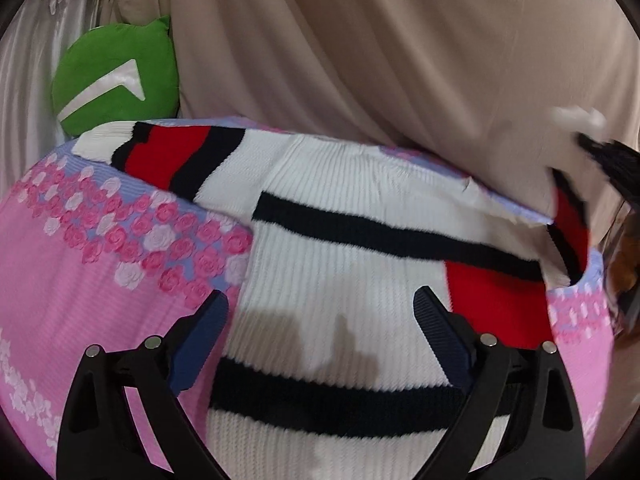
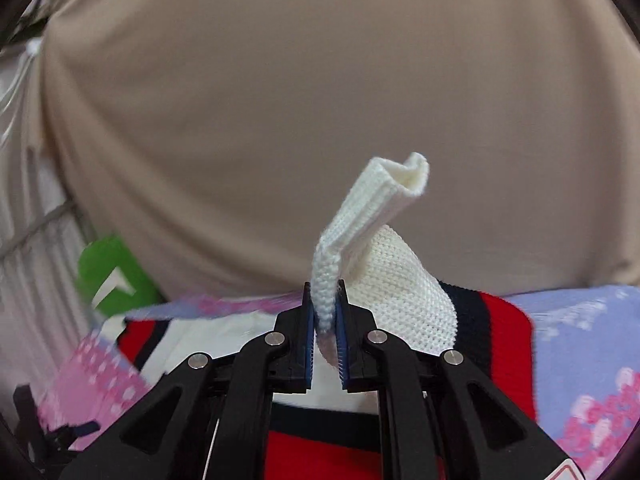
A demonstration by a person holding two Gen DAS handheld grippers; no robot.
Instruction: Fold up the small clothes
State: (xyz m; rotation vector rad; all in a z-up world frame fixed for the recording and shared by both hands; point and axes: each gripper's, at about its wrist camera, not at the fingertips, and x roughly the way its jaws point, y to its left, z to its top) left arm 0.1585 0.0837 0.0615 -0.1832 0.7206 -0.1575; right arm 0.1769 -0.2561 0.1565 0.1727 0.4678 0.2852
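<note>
The right claw (image 2: 325, 316) pinches the white sweater cuff (image 2: 384, 208) above the bedspread (image 2: 580, 320).

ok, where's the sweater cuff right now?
Right wrist view, centre: the white cuff sticks up from the shut right gripper, above the striped sweater.

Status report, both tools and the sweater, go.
Right tool shut on white sleeve cuff of striped sweater. Left tool open above sweater body, holding nothing. Sweater flat on pink floral blanket. Nothing in the way.
</note>
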